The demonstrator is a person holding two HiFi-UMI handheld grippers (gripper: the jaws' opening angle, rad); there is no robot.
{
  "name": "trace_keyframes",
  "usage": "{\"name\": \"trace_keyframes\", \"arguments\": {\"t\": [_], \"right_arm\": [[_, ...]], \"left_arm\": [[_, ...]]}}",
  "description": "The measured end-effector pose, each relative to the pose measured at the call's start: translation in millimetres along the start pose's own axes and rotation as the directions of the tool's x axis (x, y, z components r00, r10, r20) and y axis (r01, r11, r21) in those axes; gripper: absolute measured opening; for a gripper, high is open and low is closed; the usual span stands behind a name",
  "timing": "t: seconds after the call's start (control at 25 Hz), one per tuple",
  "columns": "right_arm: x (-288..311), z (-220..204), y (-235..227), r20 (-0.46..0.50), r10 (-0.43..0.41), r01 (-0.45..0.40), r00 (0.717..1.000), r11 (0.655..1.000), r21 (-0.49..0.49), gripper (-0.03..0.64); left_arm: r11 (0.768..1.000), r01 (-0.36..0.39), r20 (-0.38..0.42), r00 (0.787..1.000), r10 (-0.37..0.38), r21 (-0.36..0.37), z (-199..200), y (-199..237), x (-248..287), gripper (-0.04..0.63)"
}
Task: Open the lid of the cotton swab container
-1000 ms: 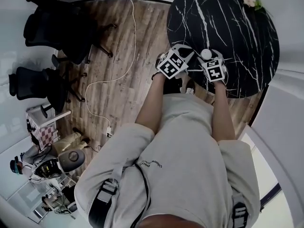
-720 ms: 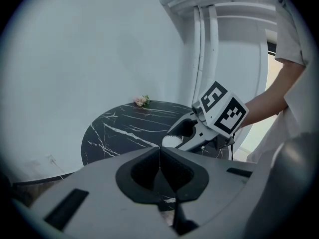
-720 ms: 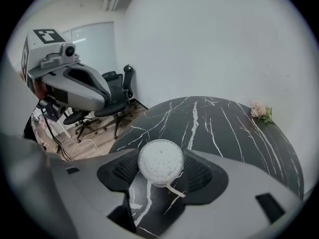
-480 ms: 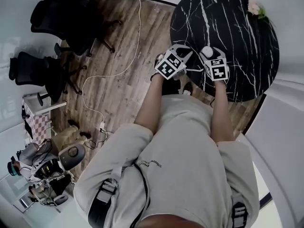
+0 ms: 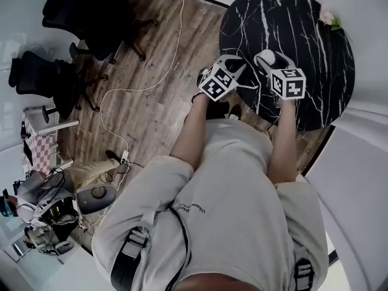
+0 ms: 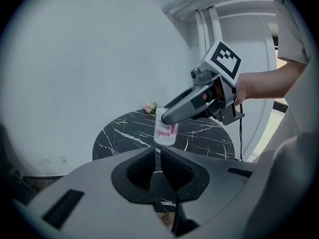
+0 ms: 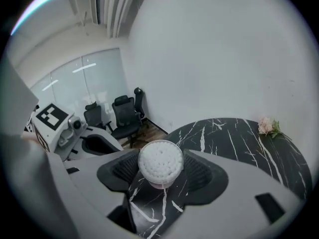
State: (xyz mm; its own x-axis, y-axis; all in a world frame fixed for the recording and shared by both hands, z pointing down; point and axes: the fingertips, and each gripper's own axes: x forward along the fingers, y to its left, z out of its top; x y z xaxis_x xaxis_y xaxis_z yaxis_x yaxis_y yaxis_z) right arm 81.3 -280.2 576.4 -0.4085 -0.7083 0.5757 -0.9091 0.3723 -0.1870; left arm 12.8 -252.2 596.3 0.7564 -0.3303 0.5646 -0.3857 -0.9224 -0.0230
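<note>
The cotton swab container (image 6: 166, 128) is a small clear tub with a pink label. My right gripper (image 6: 167, 117) is shut on it and holds it in the air above the black marble table (image 5: 315, 53). Its jaws have just been closing a little around the tub. In the right gripper view the white swab heads (image 7: 160, 162) fill the tub's round top between the two pads; I cannot tell whether a lid covers them. My left gripper (image 6: 158, 156) is shut and empty, just left of the tub and apart from it. In the head view the tub (image 5: 265, 57) shows ahead of the right marker cube.
A small bunch of pink flowers (image 5: 330, 18) lies at the table's far edge. Black office chairs (image 5: 91, 17) stand on the wooden floor to the left, with a white cable (image 5: 139, 90) trailing across it. A white wall rises behind the table.
My right gripper has risen with the container, off the table and nearer the head camera. The left gripper has shifted only slightly upward and stays shut.
</note>
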Motion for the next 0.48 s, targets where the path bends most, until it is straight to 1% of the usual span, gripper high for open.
{"name": "trace_keyframes", "arguments": {"t": [0.04,0.08,0.12,0.16,0.2,0.24,0.32,0.4,0.48], "right_arm": [[-3.4,8.6,2.0,0.014,0.005,-0.005,1.0,1.0,-0.004,0.301],[-6.6,15.9,4.5,0.023,0.01,-0.01,1.0,1.0,-0.014,0.301],[-9.5,22.2,7.8,0.029,0.02,-0.019,0.999,0.999,-0.025,0.301],[-12.1,27.7,12.0,0.031,0.036,-0.035,0.999,0.999,-0.037,0.301],[-14.2,32.5,17.8,0.03,0.061,-0.06,0.998,0.997,-0.049,0.301],[-16.0,36.6,25.2,0.024,0.095,-0.094,0.995,0.994,-0.064,0.301],[-19.0,43.8,43.1,0.007,0.169,-0.167,0.986,0.981,-0.101,0.301],[-21.9,49.8,60.5,-0.011,0.225,-0.224,0.974,0.964,-0.141,0.301],[-24.1,55.3,75.2,-0.029,0.262,-0.263,0.965,0.949,-0.175,0.301]], "left_arm": [[1.0,-0.01,0.008,1.0,0.01,-0.005,0.7,1.8,-1.9,0.025],[1.0,-0.014,0.018,1.0,0.015,-0.014,1.8,2.9,-3.7,0.043],[1.0,-0.013,0.027,1.0,0.013,-0.023,3.7,3.2,-5.5,0.129],[0.999,-0.009,0.037,0.999,0.01,-0.032,6.8,3.4,-7.5,0.199],[0.999,-0.007,0.054,0.999,0.009,-0.04,10.9,3.9,-9.5,0.242],[0.999,-0.007,0.075,0.997,0.01,-0.047,15.7,4.5,-11.5,0.262],[0.999,0.003,0.119,0.993,0.003,-0.049,25.3,3.7,-14.7,0.275],[0.999,0.011,0.149,0.989,-0.006,-0.032,32.8,0.8,-16.2,0.282],[1.0,0.004,0.155,0.988,-0.003,-0.006,37.6,-0.8,-16.9,0.284]]}}
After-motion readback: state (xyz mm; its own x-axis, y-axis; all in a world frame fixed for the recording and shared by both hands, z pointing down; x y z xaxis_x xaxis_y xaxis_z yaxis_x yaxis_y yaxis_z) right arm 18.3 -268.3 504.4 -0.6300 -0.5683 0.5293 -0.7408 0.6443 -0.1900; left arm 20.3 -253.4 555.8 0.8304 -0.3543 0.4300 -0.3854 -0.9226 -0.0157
